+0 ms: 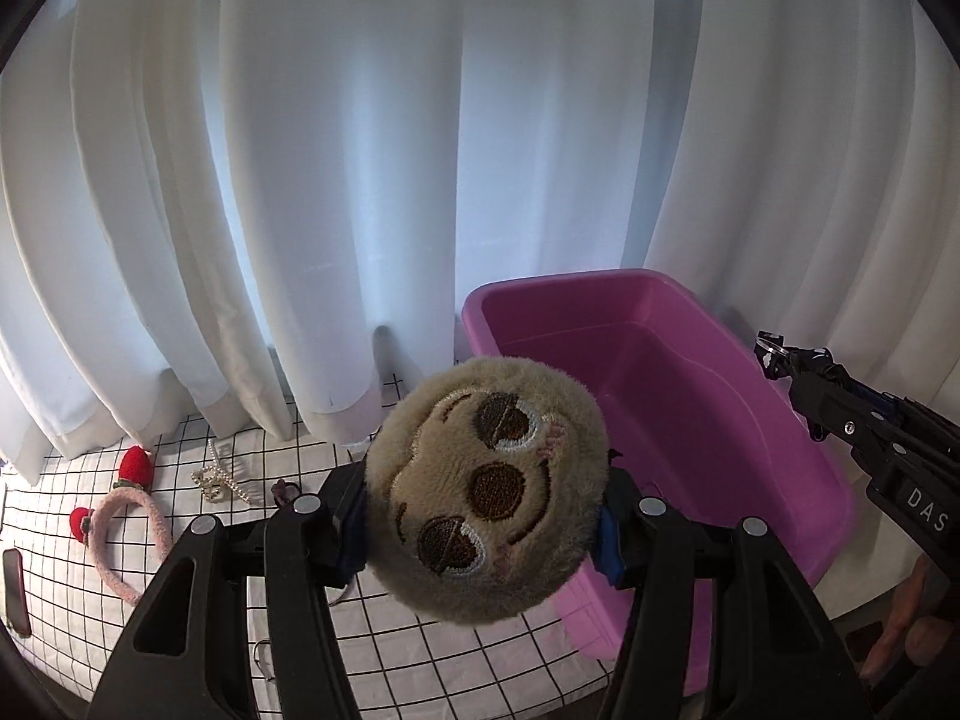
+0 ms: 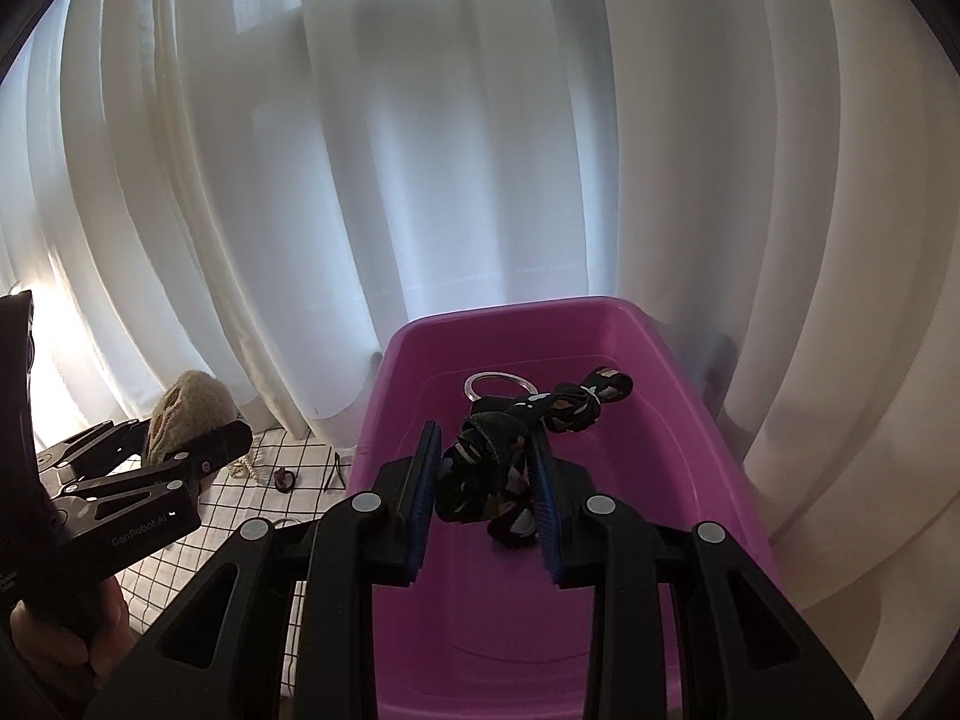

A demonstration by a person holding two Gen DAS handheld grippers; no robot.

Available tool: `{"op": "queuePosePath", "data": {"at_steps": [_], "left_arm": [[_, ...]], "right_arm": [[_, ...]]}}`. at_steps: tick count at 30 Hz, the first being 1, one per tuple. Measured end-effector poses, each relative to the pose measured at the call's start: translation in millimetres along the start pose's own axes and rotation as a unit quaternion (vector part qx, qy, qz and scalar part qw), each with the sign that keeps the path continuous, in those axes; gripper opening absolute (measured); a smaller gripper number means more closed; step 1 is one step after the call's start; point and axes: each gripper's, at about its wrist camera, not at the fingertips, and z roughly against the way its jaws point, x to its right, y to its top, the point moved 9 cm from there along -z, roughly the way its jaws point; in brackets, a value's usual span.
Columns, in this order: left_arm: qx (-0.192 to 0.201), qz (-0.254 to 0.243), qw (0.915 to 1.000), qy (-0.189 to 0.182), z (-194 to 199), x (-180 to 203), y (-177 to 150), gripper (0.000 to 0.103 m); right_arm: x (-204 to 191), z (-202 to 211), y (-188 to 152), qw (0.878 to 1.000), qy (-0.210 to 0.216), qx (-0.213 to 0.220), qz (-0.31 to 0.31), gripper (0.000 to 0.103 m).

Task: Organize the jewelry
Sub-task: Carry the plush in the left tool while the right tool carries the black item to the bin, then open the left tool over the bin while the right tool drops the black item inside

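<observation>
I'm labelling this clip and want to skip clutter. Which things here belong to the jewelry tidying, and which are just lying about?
Part of the job:
- plush sloth charm in the left gripper
- black patterned hair tie in the right gripper
- pink bin
- strawberry headband
- pearl hair claw

Lying about:
- white curtain
- phone

bg: white curtain hung across the back | table: grid-pattern cloth covered it | far left edge: dark phone lay on cloth
</observation>
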Motion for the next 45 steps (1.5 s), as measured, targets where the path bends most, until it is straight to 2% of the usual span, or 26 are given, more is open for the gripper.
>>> {"op": "queuePosePath", "data": {"at_steps": [6, 10, 20, 27, 28, 29, 30, 31, 32, 36, 45], "left_arm": [[-0.019, -0.017, 0.9996, -0.013, -31, 44, 10, 0.055], [-0.046, -0.022, 0.9986, -0.012, -54, 62, 7, 0.055], [-0.101, -0.021, 0.9947, 0.008, -94, 77, -4, 0.056], [-0.119, -0.009, 0.9928, 0.016, -103, 71, -13, 0.061], [-0.119, -0.008, 0.9927, 0.017, -103, 71, -14, 0.064], [-0.118, -0.007, 0.9928, 0.019, -103, 69, -14, 0.066], [-0.117, -0.006, 0.9929, 0.021, -102, 69, -14, 0.074], [-0.115, -0.006, 0.9930, 0.024, -101, 68, -14, 0.084], [-0.112, -0.005, 0.9933, 0.028, -100, 66, -13, 0.086], [-0.105, -0.003, 0.9939, 0.034, -95, 63, -12, 0.093], [-0.096, 0.000, 0.9946, 0.040, -87, 57, -9, 0.093]], "right_arm": [[45, -11, -6, 0.999, 0.003, -0.024, -0.024, 0.028], [52, -25, -15, 0.998, 0.021, -0.050, -0.027, 0.028], [51, -67, -45, 0.991, 0.049, -0.125, -0.030, 0.028], [55, -79, -51, 0.988, 0.048, -0.147, -0.028, 0.029], [55, -80, -51, 0.988, 0.045, -0.148, -0.027, 0.029], [56, -81, -50, 0.988, 0.041, -0.148, -0.026, 0.039], [59, -82, -49, 0.988, 0.038, -0.146, -0.027, 0.047], [58, -83, -46, 0.989, 0.039, -0.143, -0.027, 0.060], [59, -82, -45, 0.989, 0.039, -0.139, -0.028, 0.063], [61, -82, -42, 0.990, 0.032, -0.135, -0.026, 0.063], [63, -79, -42, 0.990, 0.031, -0.133, -0.032, 0.064]]}}
